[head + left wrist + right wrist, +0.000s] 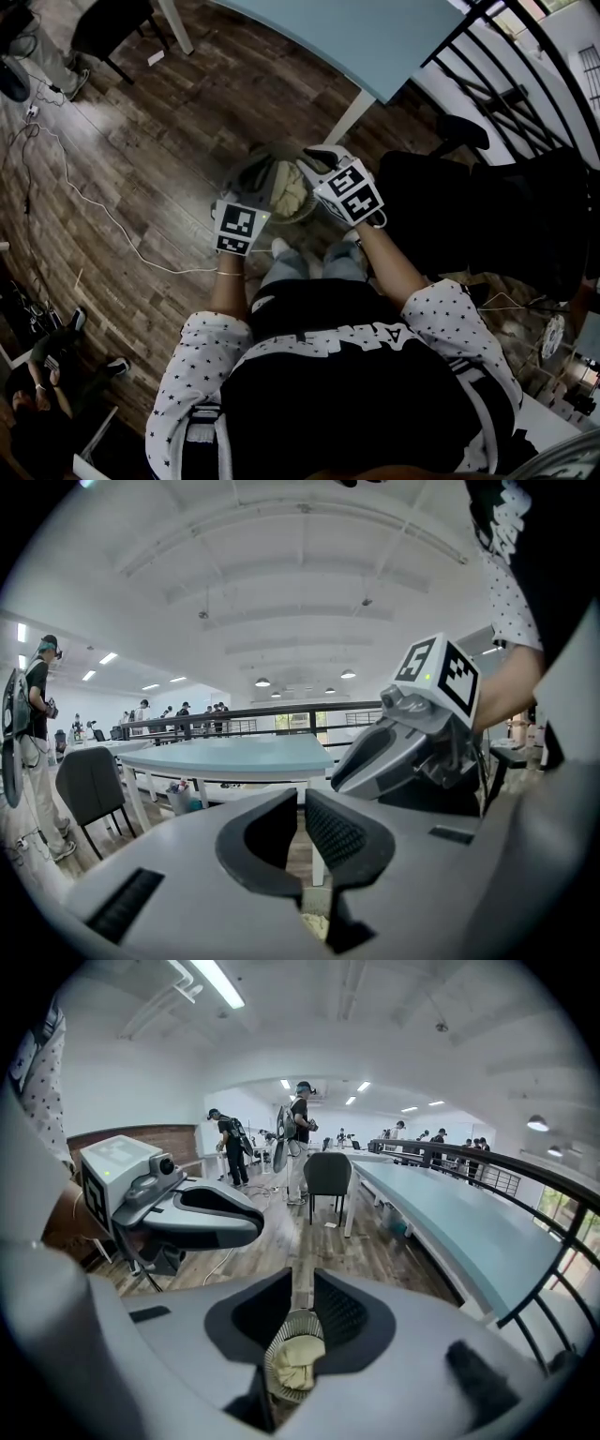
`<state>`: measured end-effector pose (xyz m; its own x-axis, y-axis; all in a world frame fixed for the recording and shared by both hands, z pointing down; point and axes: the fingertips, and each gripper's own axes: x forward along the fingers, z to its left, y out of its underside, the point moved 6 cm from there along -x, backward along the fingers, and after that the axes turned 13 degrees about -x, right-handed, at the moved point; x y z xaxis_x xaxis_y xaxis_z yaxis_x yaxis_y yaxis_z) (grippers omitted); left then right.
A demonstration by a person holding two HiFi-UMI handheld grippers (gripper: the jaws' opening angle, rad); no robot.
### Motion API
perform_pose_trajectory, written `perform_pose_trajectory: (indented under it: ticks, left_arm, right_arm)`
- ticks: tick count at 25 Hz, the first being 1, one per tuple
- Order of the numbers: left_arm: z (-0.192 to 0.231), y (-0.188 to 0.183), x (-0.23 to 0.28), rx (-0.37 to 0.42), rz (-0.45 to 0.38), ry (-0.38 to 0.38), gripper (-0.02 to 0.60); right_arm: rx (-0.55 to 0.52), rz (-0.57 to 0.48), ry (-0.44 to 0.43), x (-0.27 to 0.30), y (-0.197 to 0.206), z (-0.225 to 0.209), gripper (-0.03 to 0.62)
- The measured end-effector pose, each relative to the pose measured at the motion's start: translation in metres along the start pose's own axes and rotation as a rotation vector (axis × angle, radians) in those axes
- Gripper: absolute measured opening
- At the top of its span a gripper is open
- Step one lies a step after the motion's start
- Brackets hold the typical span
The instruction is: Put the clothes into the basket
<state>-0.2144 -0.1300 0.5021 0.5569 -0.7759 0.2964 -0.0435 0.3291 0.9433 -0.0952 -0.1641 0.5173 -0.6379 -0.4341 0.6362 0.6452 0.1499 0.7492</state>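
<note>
A round slatted basket (251, 171) stands on the wood floor just ahead of the person's feet, with a pale yellow cloth (289, 192) bunched inside it. My left gripper (228, 199) hovers at the basket's left rim; its jaws are shut with only a thin slit and nothing in them (300, 803). My right gripper (315, 157) hangs over the basket's right side. In the right gripper view its jaws (302, 1288) stand a little apart and empty, and the basket (289, 1327) with the cloth (298, 1361) shows far below through the gap.
A teal table (375, 37) with a white leg (347, 117) stands just beyond the basket. A black seat (487, 216) is at the right, a black railing (506, 56) behind it. A white cable (103, 211) runs across the floor at the left, a dark chair (108, 23) beyond it.
</note>
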Motion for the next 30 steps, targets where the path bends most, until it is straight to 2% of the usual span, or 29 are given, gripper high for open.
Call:
perform_pose_trajectory:
  ticks: [16, 24, 30]
  left_arm:
    - [-0.006, -0.011, -0.01, 0.018, -0.03, 0.031, 0.024]
    - [-0.026, -0.021, -0.012, 0.03, -0.044, 0.013, 0.014]
    - [-0.053, -0.034, -0.001, 0.087, -0.016, 0.048, 0.014]
  right_arm:
    - [0.043, -0.072, 0.037, -0.016, -0.006, -0.001, 0.041]
    - [0.012, -0.186, 0.126, -0.054, -0.016, -0.015, 0.038]
    - [0.025, -0.261, 0.133, -0.085, -0.023, -0.024, 0.037]
